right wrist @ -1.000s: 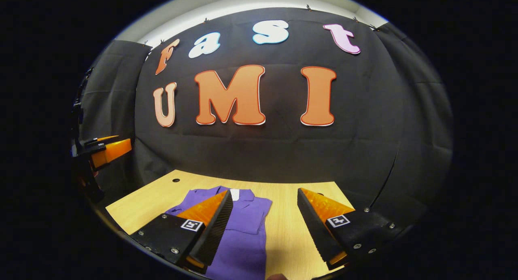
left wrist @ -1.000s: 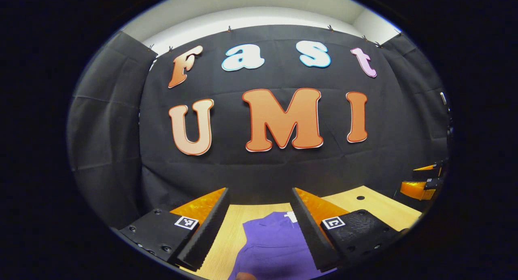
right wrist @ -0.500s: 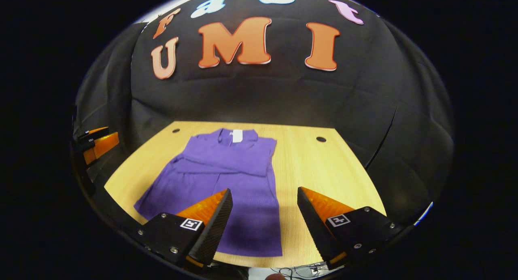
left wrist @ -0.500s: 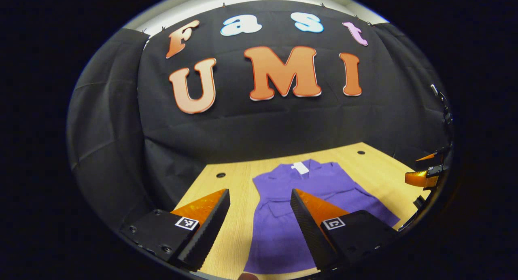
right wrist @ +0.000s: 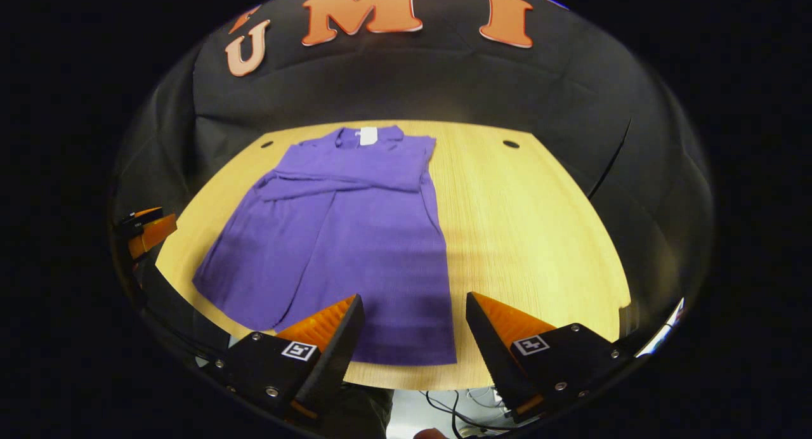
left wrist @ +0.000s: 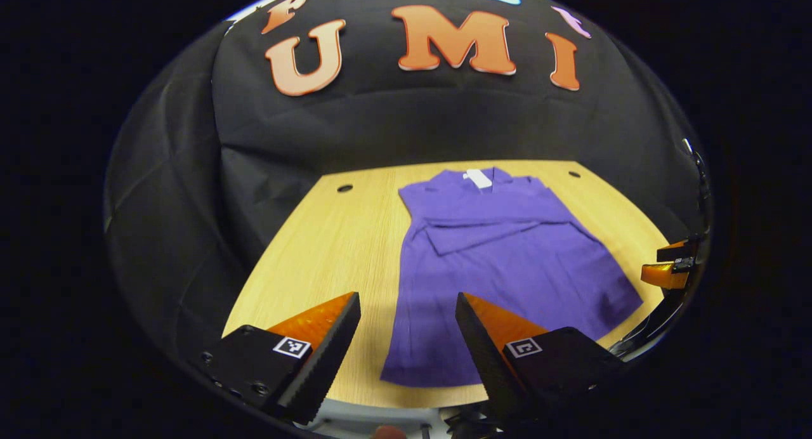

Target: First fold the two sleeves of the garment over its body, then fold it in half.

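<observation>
The purple garment (left wrist: 501, 268) lies flat on the wooden table (left wrist: 330, 248), sleeves already crossed over its chest, white neck tag (right wrist: 368, 136) at twelve o'clock; its hem corner hides behind one finger. The left gripper (left wrist: 406, 350) and right gripper (right wrist: 412, 344) hang wide open, empty, above the near edge. Cables (right wrist: 457, 413) dangle below the table in the right gripper view.

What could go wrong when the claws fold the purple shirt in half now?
1. The folded sleeves lie loose across the purple shirt; lifting the hem may let them slip out.
2. Both claws, left and right, hang open above the table's near edge; grabbing unevenly could leave a crooked fold.
</observation>
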A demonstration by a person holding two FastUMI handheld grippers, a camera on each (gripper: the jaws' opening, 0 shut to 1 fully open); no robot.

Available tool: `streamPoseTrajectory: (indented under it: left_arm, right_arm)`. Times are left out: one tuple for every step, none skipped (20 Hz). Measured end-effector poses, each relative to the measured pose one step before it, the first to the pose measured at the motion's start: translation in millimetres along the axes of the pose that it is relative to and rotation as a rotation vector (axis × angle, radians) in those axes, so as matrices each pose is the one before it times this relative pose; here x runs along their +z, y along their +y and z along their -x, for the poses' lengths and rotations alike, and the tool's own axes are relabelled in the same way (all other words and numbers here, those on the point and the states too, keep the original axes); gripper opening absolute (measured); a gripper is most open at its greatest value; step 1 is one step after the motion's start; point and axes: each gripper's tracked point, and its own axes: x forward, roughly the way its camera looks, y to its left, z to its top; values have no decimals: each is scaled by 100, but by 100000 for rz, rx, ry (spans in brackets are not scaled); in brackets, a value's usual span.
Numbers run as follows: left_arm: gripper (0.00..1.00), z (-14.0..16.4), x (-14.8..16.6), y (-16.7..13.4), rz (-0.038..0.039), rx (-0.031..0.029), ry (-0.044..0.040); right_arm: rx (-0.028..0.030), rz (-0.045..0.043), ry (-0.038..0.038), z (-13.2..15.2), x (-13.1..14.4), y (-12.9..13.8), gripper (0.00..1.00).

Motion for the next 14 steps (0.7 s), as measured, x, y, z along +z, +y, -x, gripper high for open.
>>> streamPoseTrajectory:
  left_arm:
    - [96,-515,-1360,-160,529,-566,4470]
    - [96,-430,-1091,176,517,-92,4258]
    - [96,-450,-1007,39,41,-616,4503]
    - [96,-484,-1142,351,-79,1200,5203]
    - [96,-729,-670,208,-62,196,3041]
    - [96,-344,-428,-61,191,74,3747]
    - [96,70,-268,-7,192,174,3338]
    - [97,-201,-258,-22,187,-201,3592]
    - [97,-425,-617,-176,-3,-565,3570]
    - [97,-434,-624,-31,125,-131,3532]
    - [97,-790,-828,-219,-98,-792,3443]
    - [97,-587,-367,26,615,31,2540]
    - [96,-355,-389,-183,672,-811,3798]
    - [94,-448,-508,-117,1005,-737,3573]
  right_arm:
    - [416,-1521,3746,-418,-1291,-220,97]
    - [332,-1554,3608,-722,-842,39,97]
    - [-311,-1641,3721,-584,-821,-195,97]
    - [-712,-1493,3381,-478,-710,-302,97]
    - [-725,-1330,3401,-318,-810,-494,97]
    - [1642,-853,1437,-265,-236,122,97]
    - [-363,-712,1696,-348,-77,25,97]
    - [179,-285,2408,-250,-387,-114,97]
    - [-222,-680,2157,-255,-363,-87,97]
    - [740,-259,2556,-267,-257,129,97]
    - [-179,85,3034,-358,-391,-22,96]
    - [-1318,1476,811,114,49,-75,96]
    - [-48,949,1866,-224,43,-78,96]
    - [1620,629,2775,62,-332,498,93]
